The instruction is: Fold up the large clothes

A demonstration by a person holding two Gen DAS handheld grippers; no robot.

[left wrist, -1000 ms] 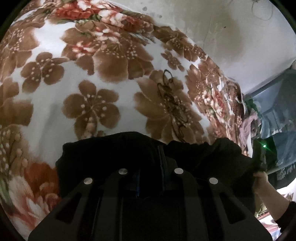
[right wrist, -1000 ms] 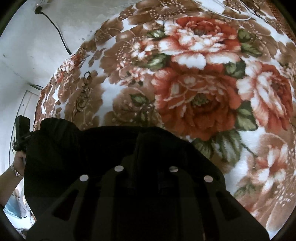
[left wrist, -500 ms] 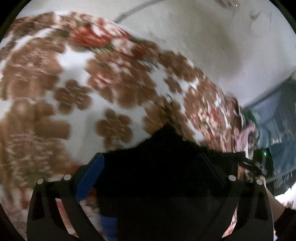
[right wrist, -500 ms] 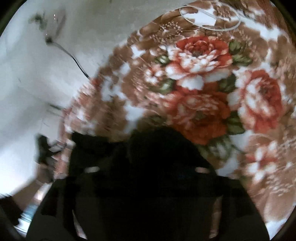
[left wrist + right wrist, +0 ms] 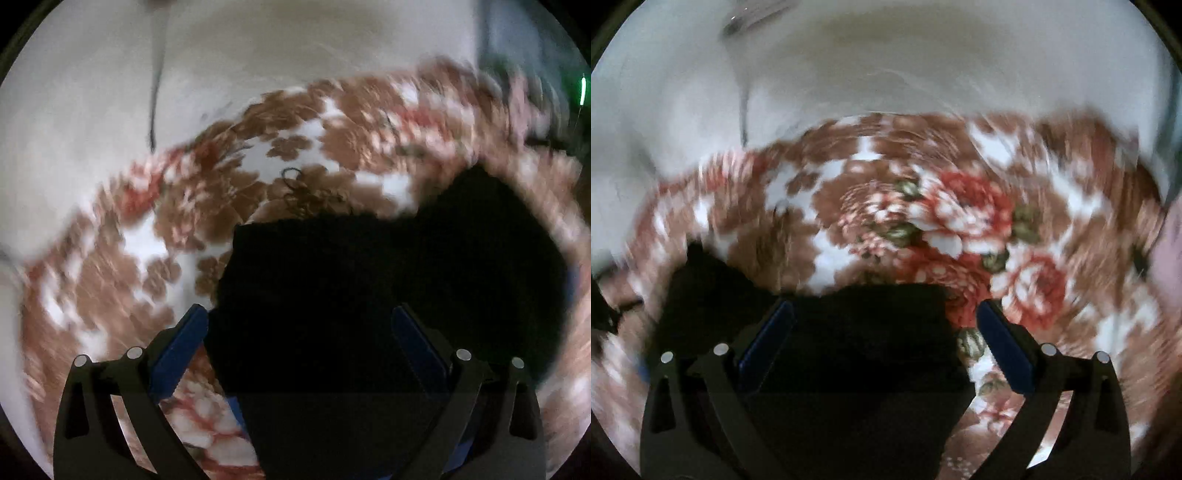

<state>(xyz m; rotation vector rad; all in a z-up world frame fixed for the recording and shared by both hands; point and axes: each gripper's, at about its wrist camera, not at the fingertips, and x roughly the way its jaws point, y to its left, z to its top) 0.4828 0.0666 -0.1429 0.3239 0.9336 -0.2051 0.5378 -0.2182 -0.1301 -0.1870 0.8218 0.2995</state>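
Observation:
A black garment [image 5: 388, 288] lies folded on a floral blanket [image 5: 122, 273]. In the left wrist view it fills the lower middle and right. My left gripper [image 5: 299, 325] hangs above its near left part, jaws wide open, blue pads [image 5: 177, 350] clear of the cloth. In the right wrist view the same black garment [image 5: 864, 332] lies below my right gripper [image 5: 884, 321], which is also wide open with nothing pressed between its pads [image 5: 1004, 347]. Both views are motion-blurred.
The blanket [image 5: 960, 221] with brown and red flowers covers the whole surface. A pale wall [image 5: 258, 55] rises behind it, with a dark cable [image 5: 155, 92] hanging down. A dark tangle of thread [image 5: 295, 184] lies on the blanket beyond the garment.
Both grippers were shut on the black garment and have let go, jaws now wide. Both have lifted and pulled back, so more wall and blanket show; the garment stays on the blanket.

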